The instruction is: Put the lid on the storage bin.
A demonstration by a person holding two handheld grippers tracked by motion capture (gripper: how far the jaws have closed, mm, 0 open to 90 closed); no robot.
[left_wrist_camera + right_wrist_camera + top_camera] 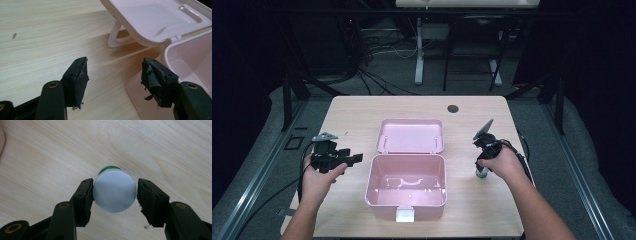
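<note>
A small green bottle with a white cap (114, 194) stands upright on the wooden table (472, 205), right of the pink box (373, 175); in the high view the bottle (482, 173) peeks out under the person's right hand. My right gripper (115, 195) points down over it with a jaw on each side of the cap. The left pad touches the cap and a thin gap shows at the right pad. My left gripper (115, 80) is held open with nothing between its jaws, left of the box (192, 57), at about the box's height in the high view (354, 158).
The box's hinged lid (411, 135) lies open flat behind it, inside up, with a white latch (405, 215) at the box's front. The box looks to hold nothing. A dark round grommet (453, 108) sits near the table's far edge.
</note>
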